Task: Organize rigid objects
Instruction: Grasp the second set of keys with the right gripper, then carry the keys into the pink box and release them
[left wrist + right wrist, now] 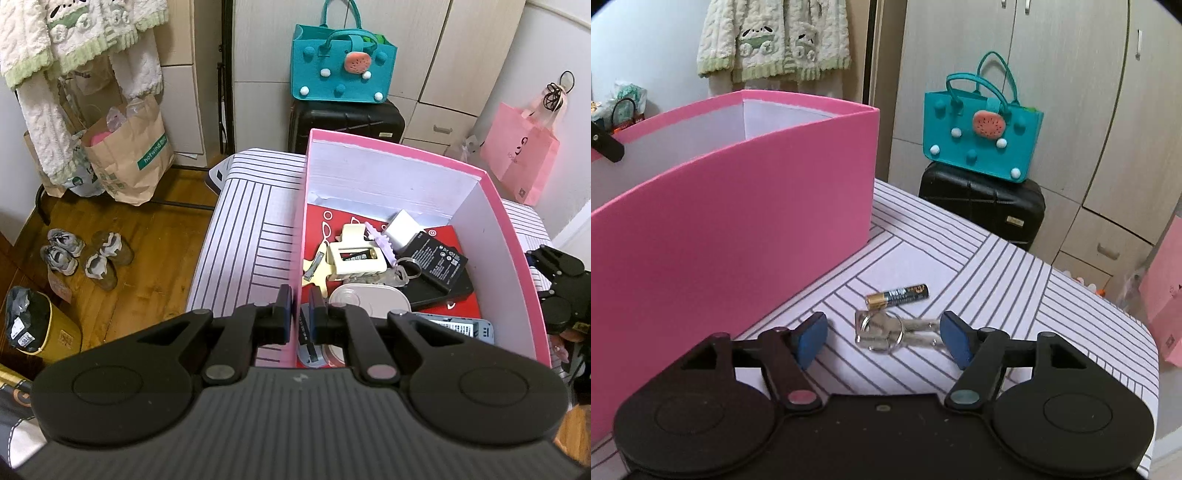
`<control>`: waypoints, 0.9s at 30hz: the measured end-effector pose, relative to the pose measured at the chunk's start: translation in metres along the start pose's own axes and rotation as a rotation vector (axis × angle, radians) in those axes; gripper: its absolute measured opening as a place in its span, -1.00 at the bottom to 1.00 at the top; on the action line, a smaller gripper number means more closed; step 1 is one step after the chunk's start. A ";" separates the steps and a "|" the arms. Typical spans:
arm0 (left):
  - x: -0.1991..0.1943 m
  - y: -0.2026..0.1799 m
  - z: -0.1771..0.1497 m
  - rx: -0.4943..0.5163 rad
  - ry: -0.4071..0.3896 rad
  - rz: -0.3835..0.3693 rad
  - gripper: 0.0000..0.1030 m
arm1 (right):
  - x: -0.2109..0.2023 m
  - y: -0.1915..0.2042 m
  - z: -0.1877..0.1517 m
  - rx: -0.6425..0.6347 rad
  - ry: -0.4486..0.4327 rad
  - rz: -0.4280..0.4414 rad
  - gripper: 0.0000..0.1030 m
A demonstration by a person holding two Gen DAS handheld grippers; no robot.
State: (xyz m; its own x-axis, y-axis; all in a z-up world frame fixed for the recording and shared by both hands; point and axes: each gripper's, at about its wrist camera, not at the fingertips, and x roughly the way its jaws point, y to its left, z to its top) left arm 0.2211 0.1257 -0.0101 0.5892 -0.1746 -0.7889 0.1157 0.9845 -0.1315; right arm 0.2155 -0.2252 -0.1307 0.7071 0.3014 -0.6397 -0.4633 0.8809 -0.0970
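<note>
A tall pink box (513,236) stands on a striped cloth surface (240,236). My left gripper (300,312) is shut on the box's near left wall, one pad on each side. Inside lie a black battery pack (439,258), a cream claw clip (356,258), a white charger (402,229), a white oval case (369,299) and other small items. In the right wrist view the box (738,206) is at the left. My right gripper (884,338) stands open low over the cloth, with a bunch of keys (890,330) between its fingers, untouched. Just beyond the keys lies a small battery (897,295).
A teal felt bag (982,129) sits on a black suitcase (982,203) behind the surface, before cupboards. A pink paper bag (517,158) hangs at the right. Shoes (88,258) and paper bags (129,162) are on the wooden floor at the left. The cloth's edge (1137,332) curves off right.
</note>
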 end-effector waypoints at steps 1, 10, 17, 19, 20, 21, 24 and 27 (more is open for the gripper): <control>-0.001 0.000 0.000 0.004 0.000 0.001 -0.86 | 0.000 -0.001 0.001 0.016 0.001 0.006 0.18; -0.002 0.000 -0.004 0.018 0.001 -0.007 -0.86 | -0.010 -0.013 0.005 0.139 -0.016 -0.035 -0.93; -0.002 0.000 -0.003 0.042 0.027 -0.013 -0.86 | -0.028 -0.023 0.018 0.236 -0.004 0.068 -0.93; -0.001 0.002 -0.002 0.041 0.047 -0.025 -0.86 | -0.037 -0.023 0.024 0.251 -0.006 0.091 -0.93; 0.000 0.004 -0.002 0.033 0.059 -0.031 -0.86 | -0.041 -0.024 0.026 0.258 -0.009 0.095 -0.93; 0.000 0.006 -0.001 0.028 0.071 -0.036 -0.86 | -0.046 -0.023 0.029 0.260 -0.010 0.099 -0.93; -0.002 0.004 -0.002 0.056 0.090 -0.029 -0.86 | -0.062 -0.020 0.040 0.262 -0.025 0.126 -0.93; -0.006 -0.001 -0.004 0.086 0.105 -0.019 -0.86 | -0.081 -0.016 0.053 0.266 -0.043 0.177 -0.93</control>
State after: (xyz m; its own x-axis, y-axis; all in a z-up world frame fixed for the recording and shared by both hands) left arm 0.2145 0.1261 -0.0079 0.5000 -0.1864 -0.8457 0.1972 0.9754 -0.0984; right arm 0.1938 -0.2442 -0.0368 0.6521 0.4687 -0.5959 -0.4294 0.8761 0.2193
